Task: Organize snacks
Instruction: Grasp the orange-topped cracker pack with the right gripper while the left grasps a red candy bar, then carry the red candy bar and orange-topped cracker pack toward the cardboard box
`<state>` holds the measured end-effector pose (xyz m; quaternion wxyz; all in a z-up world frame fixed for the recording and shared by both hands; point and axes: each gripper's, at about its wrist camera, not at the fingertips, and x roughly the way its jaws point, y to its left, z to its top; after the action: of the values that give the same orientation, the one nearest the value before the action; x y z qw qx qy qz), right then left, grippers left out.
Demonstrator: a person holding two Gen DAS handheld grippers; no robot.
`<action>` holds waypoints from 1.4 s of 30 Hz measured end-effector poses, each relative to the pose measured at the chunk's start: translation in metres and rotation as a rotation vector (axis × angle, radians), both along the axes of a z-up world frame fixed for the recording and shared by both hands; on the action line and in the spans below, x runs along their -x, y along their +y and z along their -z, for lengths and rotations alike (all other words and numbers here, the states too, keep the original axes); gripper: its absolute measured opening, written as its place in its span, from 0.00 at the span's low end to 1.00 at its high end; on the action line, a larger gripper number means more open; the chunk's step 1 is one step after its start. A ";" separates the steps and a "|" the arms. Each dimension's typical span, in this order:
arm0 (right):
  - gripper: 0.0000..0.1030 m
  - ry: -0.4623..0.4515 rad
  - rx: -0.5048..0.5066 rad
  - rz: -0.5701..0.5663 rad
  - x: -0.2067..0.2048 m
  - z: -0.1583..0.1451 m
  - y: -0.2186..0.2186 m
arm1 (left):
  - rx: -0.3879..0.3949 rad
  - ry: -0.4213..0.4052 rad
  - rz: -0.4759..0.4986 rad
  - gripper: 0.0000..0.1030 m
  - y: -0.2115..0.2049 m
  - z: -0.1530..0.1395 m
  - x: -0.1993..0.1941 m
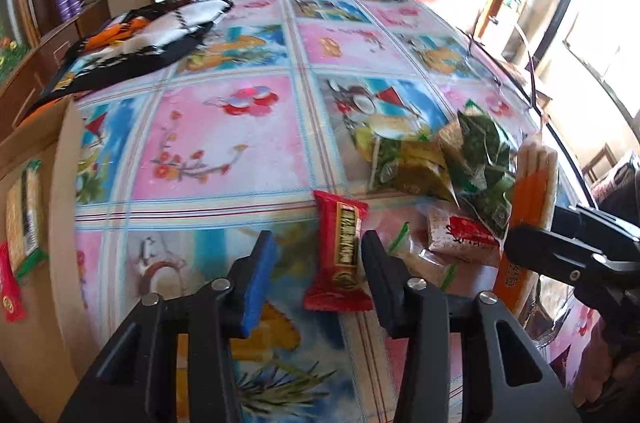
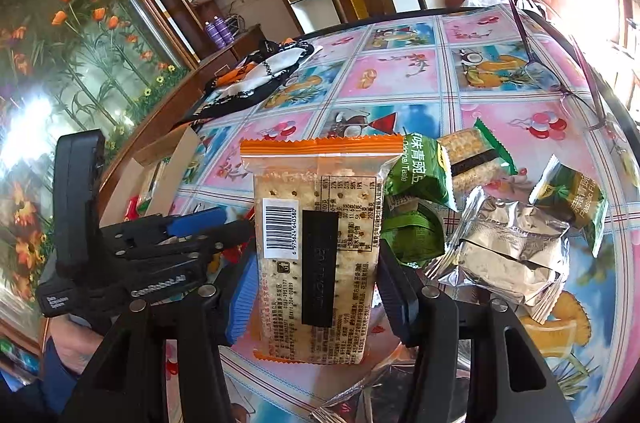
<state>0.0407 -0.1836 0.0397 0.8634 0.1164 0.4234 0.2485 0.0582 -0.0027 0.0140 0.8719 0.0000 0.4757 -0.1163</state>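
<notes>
Here the right tool [image 2: 316, 287] clenches an orange-edged cracker pack [image 2: 316, 247] at frame centre. Only the left wrist view shows the left tool [image 1: 316, 263] released, straddling a red snack [image 1: 340, 255] on the bench [image 1: 224, 127], lower centre.

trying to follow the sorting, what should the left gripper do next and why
Probably close the left gripper on the red snack packet: the packet lies on the table between its fingers, nearer the right one, with a gap at the blue pad.
</notes>
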 end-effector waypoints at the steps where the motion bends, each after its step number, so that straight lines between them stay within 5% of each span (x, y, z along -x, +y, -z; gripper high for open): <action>1: 0.57 0.002 -0.004 -0.002 0.001 0.000 0.001 | -0.007 0.006 0.003 0.37 -0.002 0.003 -0.001; 4: 0.57 0.006 -0.003 -0.012 0.003 0.001 0.003 | -0.077 -0.046 -0.006 0.21 -0.005 0.005 0.002; 7: 0.57 -0.009 0.007 -0.015 0.005 0.001 0.005 | -0.087 -0.081 -0.006 0.18 -0.002 0.005 0.003; 19: 0.57 -0.034 0.038 -0.034 0.010 0.003 0.014 | -0.007 -0.144 -0.061 0.18 0.016 -0.009 0.009; 42: 0.63 -0.026 0.231 -0.133 0.021 0.011 0.043 | -0.007 -0.188 -0.096 0.18 0.024 -0.018 0.012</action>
<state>0.0194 -0.1402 0.0285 0.8580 -0.0152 0.4449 0.2563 0.0462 0.0218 0.0318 0.9172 -0.0089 0.3917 -0.0720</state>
